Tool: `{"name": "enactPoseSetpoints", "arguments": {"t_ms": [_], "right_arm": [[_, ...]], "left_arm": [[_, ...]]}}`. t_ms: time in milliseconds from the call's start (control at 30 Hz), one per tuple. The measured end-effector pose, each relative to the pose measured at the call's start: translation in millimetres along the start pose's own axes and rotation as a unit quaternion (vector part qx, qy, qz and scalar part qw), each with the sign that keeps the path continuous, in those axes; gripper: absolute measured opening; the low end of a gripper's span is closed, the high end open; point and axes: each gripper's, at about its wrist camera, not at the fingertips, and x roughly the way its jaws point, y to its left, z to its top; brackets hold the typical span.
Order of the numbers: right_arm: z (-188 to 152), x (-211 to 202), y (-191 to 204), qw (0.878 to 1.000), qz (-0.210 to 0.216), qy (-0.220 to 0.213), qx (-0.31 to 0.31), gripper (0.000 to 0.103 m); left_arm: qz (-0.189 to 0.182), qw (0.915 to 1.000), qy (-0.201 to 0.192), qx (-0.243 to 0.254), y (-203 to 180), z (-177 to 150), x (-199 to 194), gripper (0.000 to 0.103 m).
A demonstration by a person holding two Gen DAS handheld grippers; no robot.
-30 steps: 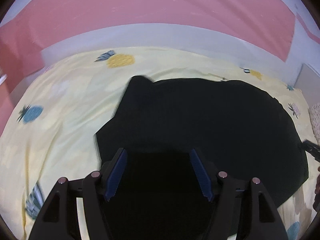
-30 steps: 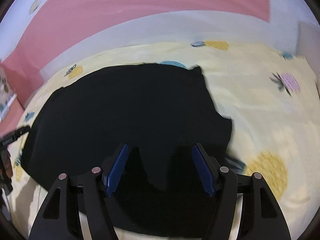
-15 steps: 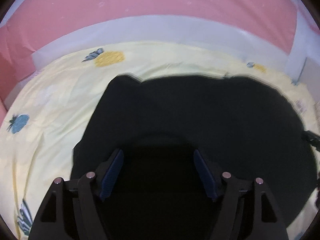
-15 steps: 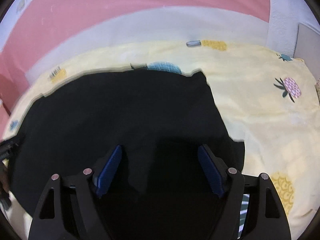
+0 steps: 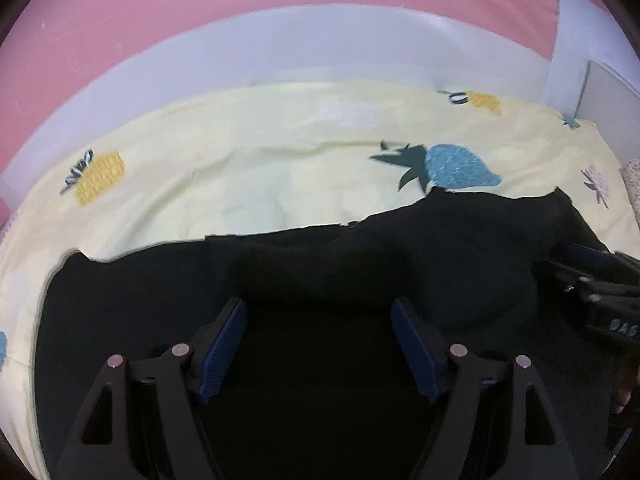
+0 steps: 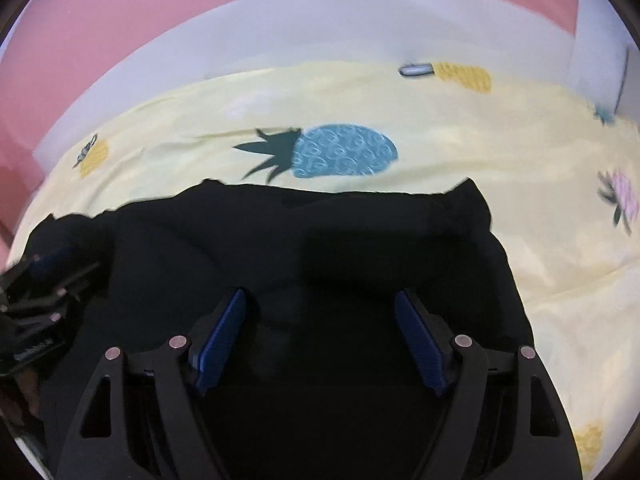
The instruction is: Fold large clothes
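Observation:
A large black garment (image 5: 320,264) lies spread flat on a yellow pineapple-print bedsheet (image 5: 240,168). It also shows in the right wrist view (image 6: 320,236). My left gripper (image 5: 319,312) is open, its blue pads wide apart over the garment's near left part. My right gripper (image 6: 320,304) is open and empty over the near right part. Each gripper shows at the edge of the other's view: the right one (image 5: 600,292) and the left one (image 6: 36,292). The garment's far edge runs ragged across both views.
The sheet (image 6: 520,152) extends beyond the garment to the far side and right. A white band and a pink wall (image 5: 280,8) rise behind the bed. A pale panel (image 5: 608,100) stands at the far right corner.
Both grippers have moved forward and lower over the garment. Its far edge now sits much closer, and the blue pineapple print beyond it has come into view.

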Motion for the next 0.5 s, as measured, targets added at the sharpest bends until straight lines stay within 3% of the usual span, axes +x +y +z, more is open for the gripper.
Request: {"name": "enactPoseSetpoints", "arguments": {"t_ms": [100, 233, 400, 500], "right_arm": [[0, 4, 1, 1.000, -0.003, 0.008, -0.002, 0.077], [0, -20, -5, 1.000, 0.003, -0.004, -0.002, 0.077], [-18, -70, -44, 0.999, 0.024, -0.043, 0.013, 0.077], [-44, -93, -79, 0.998, 0.025, -0.047, 0.036, 0.078]], "left_arm": [[0.006, 1.0000, 0.003, 0.002, 0, 1, 5, 0.080], [0.013, 0.9998, -0.013, 0.001, 7, 0, -19, 0.080], [0.029, 0.9980, -0.054, -0.014, 55, -23, -73, 0.079], [0.049, 0.9968, -0.055, -0.032, 91, -47, -93, 0.079]]}}
